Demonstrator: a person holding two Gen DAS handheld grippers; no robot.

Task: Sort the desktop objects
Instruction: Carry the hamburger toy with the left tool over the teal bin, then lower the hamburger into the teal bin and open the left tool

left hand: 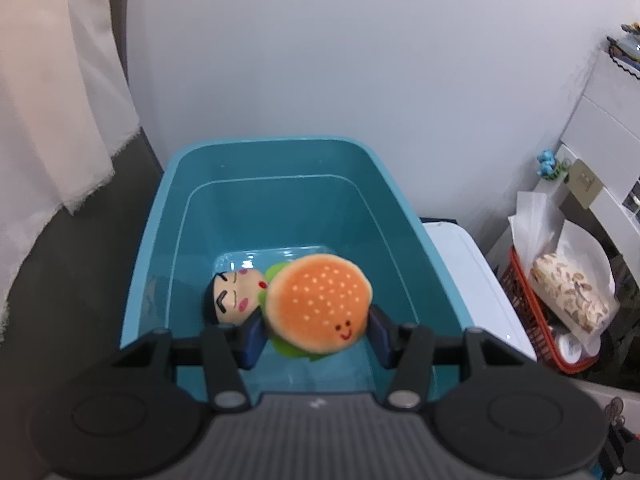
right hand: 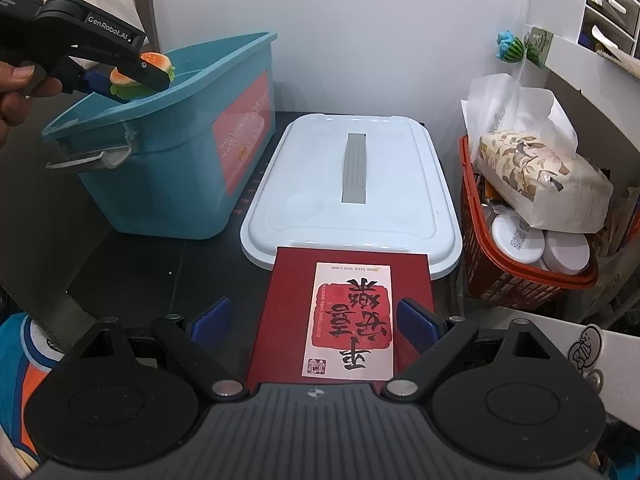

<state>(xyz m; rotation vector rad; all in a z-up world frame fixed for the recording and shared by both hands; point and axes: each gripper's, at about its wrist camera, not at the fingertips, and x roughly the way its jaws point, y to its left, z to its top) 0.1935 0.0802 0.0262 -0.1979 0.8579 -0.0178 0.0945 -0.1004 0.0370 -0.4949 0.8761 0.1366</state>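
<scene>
An orange burger plush (left hand: 316,300) with a smiling face sits between the blue pads of my left gripper (left hand: 316,334), which is shut on it. It hangs low inside the open teal bin (left hand: 256,142), just above a small doll head (left hand: 236,294) lying on the bin floor. The right wrist view shows the same left gripper (right hand: 128,78), held by a hand (right hand: 16,88), at the bin's (right hand: 168,152) near rim with the burger (right hand: 154,58) in it. My right gripper (right hand: 313,320) stands open above a red booklet (right hand: 288,320) with a white label.
A white bin lid (right hand: 400,184) with a grey handle lies flat beside the bin, under the booklet's far edge. A red basket (right hand: 520,280) at the right holds a tissue pack (right hand: 540,176) and white jars. White wall behind.
</scene>
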